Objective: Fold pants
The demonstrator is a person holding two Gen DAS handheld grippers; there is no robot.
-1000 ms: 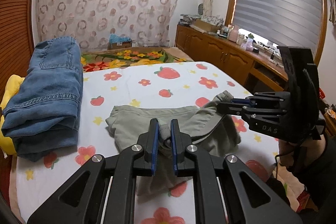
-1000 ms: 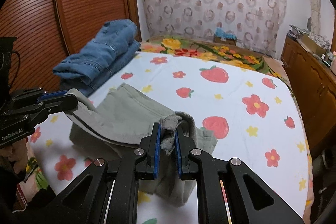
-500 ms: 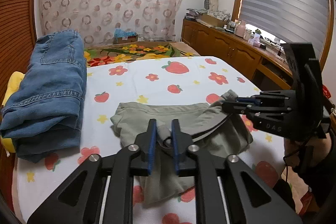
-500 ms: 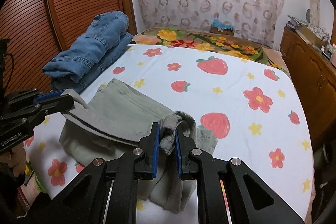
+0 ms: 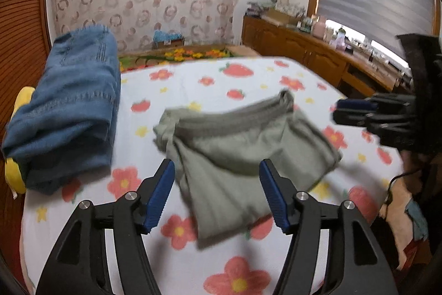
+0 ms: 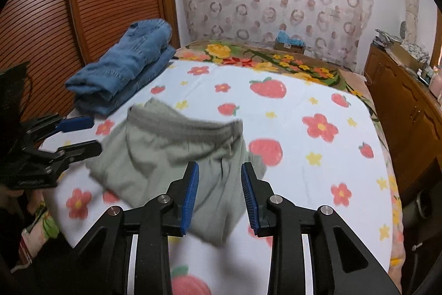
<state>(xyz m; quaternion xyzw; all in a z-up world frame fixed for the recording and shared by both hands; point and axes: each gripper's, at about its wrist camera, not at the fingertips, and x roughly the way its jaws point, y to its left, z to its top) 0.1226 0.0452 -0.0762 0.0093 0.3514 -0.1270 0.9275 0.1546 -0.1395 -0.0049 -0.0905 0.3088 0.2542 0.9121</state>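
With both the left hand-held gripper (image 5: 218,192) and the right hand-held gripper (image 6: 219,194) just sprung apart and empty, the green pants (image 5: 243,154) lie folded mid-bed (image 5: 193,79), jeans (image 5: 71,101) at ten o'clock, so little remains.

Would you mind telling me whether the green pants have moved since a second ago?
Yes. The green pants have dropped from both opening tools onto the bedsheet, beside the jeans.

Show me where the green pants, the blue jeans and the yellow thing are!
green pants (image 5: 237,156), left wrist view, middle of the cloth.
blue jeans (image 6: 124,73), right wrist view, top fold.
yellow thing (image 5: 13,173), left wrist view, end poking out under the jeans.
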